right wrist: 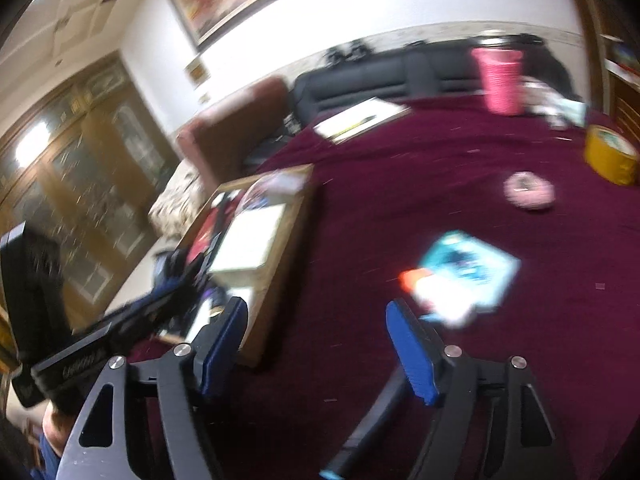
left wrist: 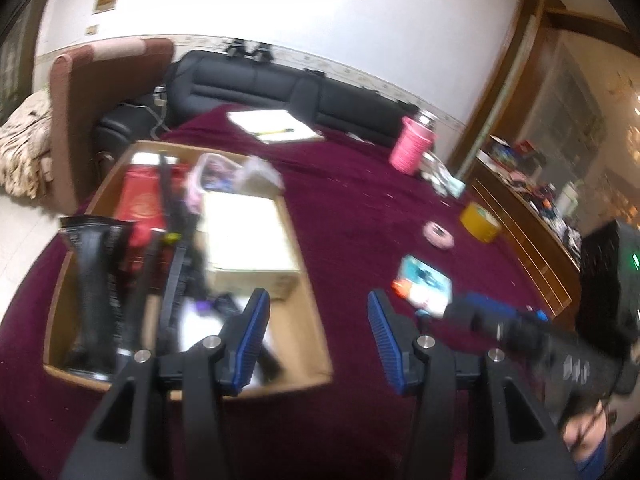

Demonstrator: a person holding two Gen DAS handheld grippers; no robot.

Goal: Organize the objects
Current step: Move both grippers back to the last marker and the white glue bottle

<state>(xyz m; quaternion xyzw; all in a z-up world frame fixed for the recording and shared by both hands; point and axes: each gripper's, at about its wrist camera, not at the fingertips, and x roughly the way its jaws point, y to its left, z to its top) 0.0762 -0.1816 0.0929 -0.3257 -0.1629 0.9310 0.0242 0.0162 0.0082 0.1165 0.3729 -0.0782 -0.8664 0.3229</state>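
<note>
— Looking past my right gripper (right wrist: 316, 340), what do you reckon could go wrong?

— Its jaws stand apart with nothing between them. The teal packet (right wrist: 464, 276) lies flat on the maroon cloth (right wrist: 400, 200) just beyond my right-hand fingertip (right wrist: 408, 344), off to that side and not between the pads. If I close from here, I judge I'd pinch cloth or nudge the packet away — it looks thin and hard to get under.

— And your left gripper (left wrist: 318, 320)?

— Released too, half spread, empty, hanging over the near corner of the cardboard box (left wrist: 312, 320). That box looks crowded, so a drop could land on its rim.

— Farther out?

— The pink disc (right wrist: 528, 192), then the yellow tape roll (right wrist: 610, 154), both well apart from my fingers.
</note>
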